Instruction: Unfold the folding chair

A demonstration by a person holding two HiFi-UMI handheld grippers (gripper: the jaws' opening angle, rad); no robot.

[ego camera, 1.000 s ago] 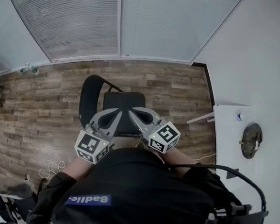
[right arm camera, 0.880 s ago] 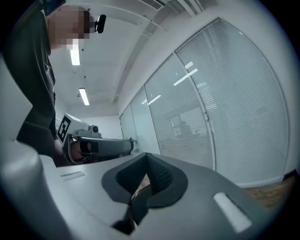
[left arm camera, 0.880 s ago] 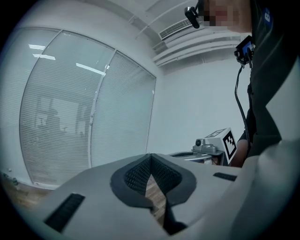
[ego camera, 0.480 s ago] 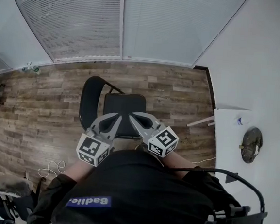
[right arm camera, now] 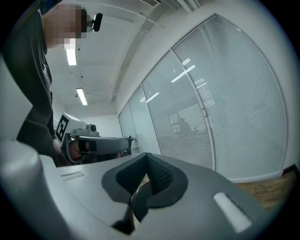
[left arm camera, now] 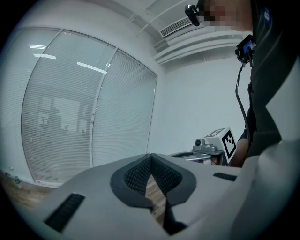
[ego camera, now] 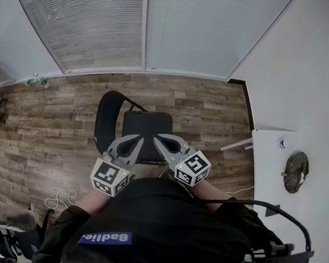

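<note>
Reading from the left, the folding chair (ego camera: 132, 125) stands on the wood floor (ego camera: 44, 129), ahead of me and below my hands. Its curved backrest (ego camera: 103, 120) is the leftmost part, and its dark seat (ego camera: 148, 125) spreads to the right of that. The chair's long axis therefore runs left to right across my head view, not away from me. The seat looks flat and open to me, so I judge the chair to be already unfolded, or nearly so.

The left tongs (ego camera: 136, 137) hang over the near edge of the seat, on the side towards the backrest. Their pads are pressed together with nothing between them. In the left gripper view they point almost level at the window blinds, and only a strip of floor shows under the pads. Just to the right of them, the right tongs (ego camera: 157, 136) hang over the same near edge, on the side away from the backrest. They are also closed and empty, with the tips of the two pairs converging.

Everything depends on height. The chair lies beneath both pairs, not in front of them, so any reach means tipping them down. The left pair is nearer the backrest and the right pair nearer the seat's free edge. I can't tell whether either touches the seat.
</note>
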